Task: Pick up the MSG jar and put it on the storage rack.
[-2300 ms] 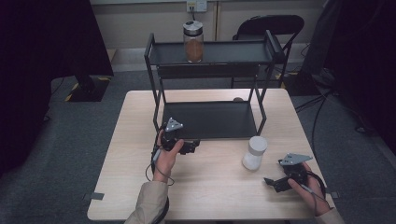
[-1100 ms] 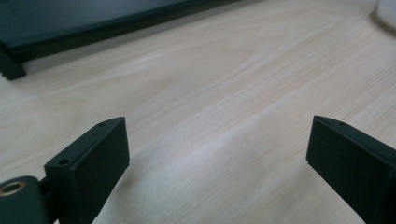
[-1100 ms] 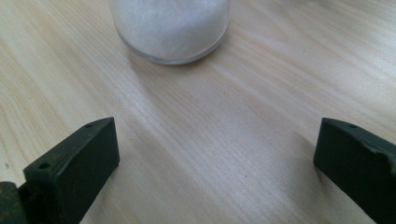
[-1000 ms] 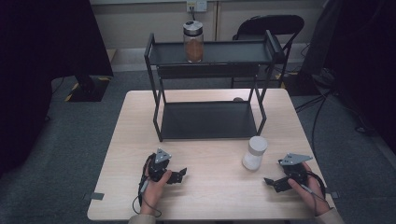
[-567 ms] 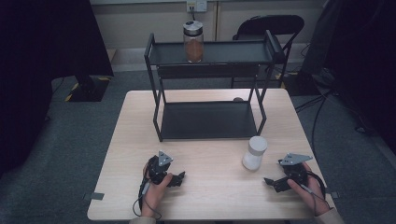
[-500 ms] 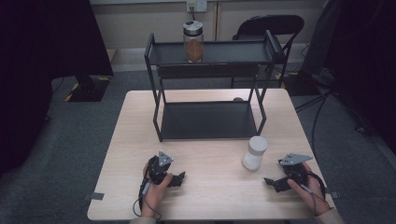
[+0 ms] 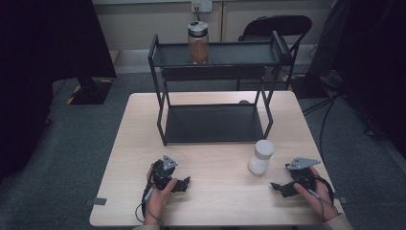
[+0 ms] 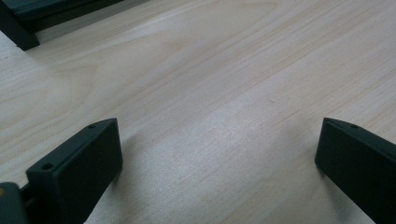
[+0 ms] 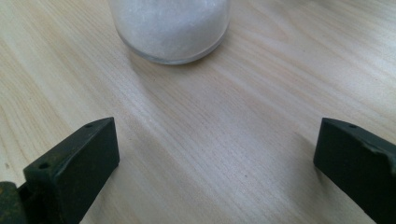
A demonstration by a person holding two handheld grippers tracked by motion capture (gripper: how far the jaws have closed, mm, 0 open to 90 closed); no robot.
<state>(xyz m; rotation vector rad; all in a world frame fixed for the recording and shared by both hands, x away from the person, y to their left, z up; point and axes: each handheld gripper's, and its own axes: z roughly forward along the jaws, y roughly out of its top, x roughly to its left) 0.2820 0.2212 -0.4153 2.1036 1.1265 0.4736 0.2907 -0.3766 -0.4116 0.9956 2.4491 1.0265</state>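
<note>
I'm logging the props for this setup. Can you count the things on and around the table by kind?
Jars: 2, a brown-filled jar on the top shelf and a white-filled jar on the table
Shelf racks: 1, the black rack
Grippers: 2, the left gripper and the right gripper, both with empty jaws
Chairs: 1, the black chair behind the rack
Total: 6

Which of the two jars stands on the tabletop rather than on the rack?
The white-filled jar with the white lid, standing on the table near the right gripper. The brown-filled jar sits on the rack's top shelf.
</note>
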